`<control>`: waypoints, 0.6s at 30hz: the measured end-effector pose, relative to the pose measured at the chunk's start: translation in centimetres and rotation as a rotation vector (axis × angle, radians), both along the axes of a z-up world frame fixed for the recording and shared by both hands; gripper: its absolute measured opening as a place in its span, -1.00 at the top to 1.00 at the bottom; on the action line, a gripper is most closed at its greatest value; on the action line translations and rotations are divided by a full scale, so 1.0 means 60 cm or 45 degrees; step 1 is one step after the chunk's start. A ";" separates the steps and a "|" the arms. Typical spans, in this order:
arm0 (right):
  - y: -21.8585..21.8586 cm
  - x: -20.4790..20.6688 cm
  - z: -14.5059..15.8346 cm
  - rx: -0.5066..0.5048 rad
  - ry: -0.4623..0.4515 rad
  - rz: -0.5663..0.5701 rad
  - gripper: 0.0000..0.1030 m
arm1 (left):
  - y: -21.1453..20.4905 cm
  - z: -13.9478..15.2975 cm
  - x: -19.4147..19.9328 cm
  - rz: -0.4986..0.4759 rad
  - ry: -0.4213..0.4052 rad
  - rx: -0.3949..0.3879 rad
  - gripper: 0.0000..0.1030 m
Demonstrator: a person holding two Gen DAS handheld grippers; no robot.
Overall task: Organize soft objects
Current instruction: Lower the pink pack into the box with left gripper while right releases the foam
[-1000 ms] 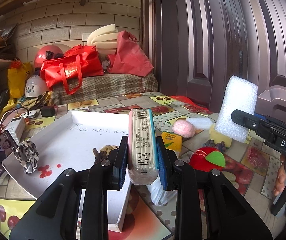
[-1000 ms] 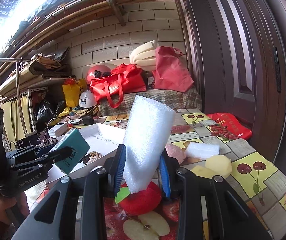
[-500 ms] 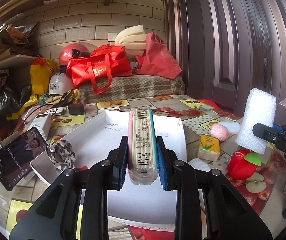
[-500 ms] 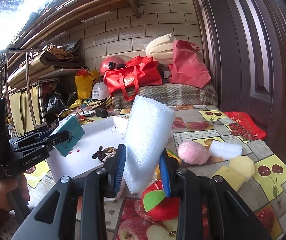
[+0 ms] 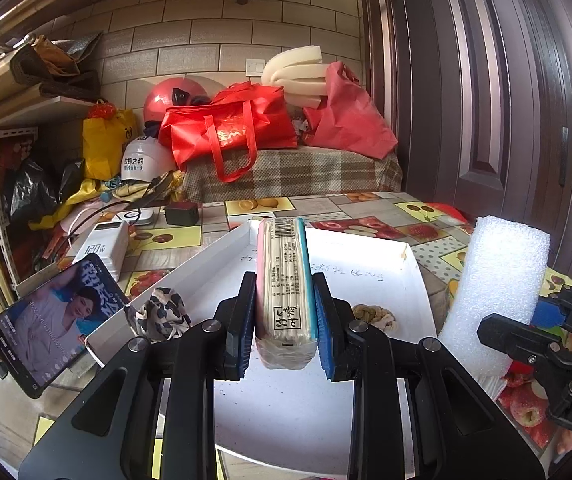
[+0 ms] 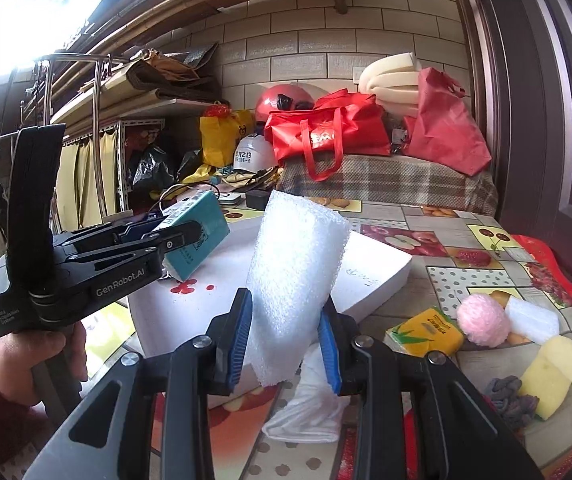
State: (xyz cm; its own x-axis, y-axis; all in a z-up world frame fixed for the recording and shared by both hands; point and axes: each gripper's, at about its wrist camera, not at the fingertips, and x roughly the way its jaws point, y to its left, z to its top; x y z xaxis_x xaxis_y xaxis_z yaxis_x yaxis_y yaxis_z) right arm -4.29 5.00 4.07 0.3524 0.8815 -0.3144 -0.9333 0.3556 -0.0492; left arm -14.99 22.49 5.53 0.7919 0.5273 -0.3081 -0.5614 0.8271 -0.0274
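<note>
Left wrist view: left gripper [image 5: 284, 332] clamped on a tissue pack [image 5: 284, 280], pack upright betw. the pads, held above the white tray [image 5: 365, 280].
Right wrist view: right gripper [image 6: 286, 340] squeezing a white foam block [image 6: 297, 276] near its lower end; block leans a bit, just at the tray's near corner.
Tissue pack feel: prob. light, soft w/ slick plastic wrap; flat sides give the pads good purchase; grip mid-body, not at the sealed ends.
Foam feel: prob. v. light, springy, dents under the pads; low grip leaves a tall top that may wobble.
Tray contents: patterned cloth bundle [image 5: 160, 314] at left, braided knot [image 5: 373, 314] at right; middle floor is bare, so room for both items there.
Edges: tray wall is low but could catch a low-carried item, clear it first; phone [image 5: 54, 316] props just beside the tray's left corner.
Table right of tray: yellow pack [image 6: 425, 330], pink pompom [image 6: 481, 320], white sponge [image 6: 531, 320] not yet sorted.
</note>
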 end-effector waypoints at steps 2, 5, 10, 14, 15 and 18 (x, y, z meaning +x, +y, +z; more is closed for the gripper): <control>0.018 -0.007 -0.001 -0.005 -0.003 0.017 0.39 | 0.008 -0.001 0.007 0.009 0.012 0.008 0.50; 0.043 -0.012 -0.001 -0.011 0.002 0.030 0.39 | 0.025 -0.002 0.019 0.010 0.034 -0.011 0.50; 0.081 -0.002 -0.004 -0.037 0.043 -0.001 0.39 | 0.050 -0.004 0.031 0.016 0.039 -0.058 0.50; 0.109 0.019 -0.007 -0.068 0.098 -0.052 0.39 | 0.057 -0.006 0.036 0.022 0.049 -0.077 0.50; 0.117 0.023 -0.007 -0.077 0.109 -0.061 0.39 | 0.057 -0.006 0.038 0.020 0.053 -0.077 0.50; 0.136 0.030 -0.010 -0.110 0.133 -0.078 0.38 | 0.060 -0.008 0.042 0.018 0.069 -0.087 0.50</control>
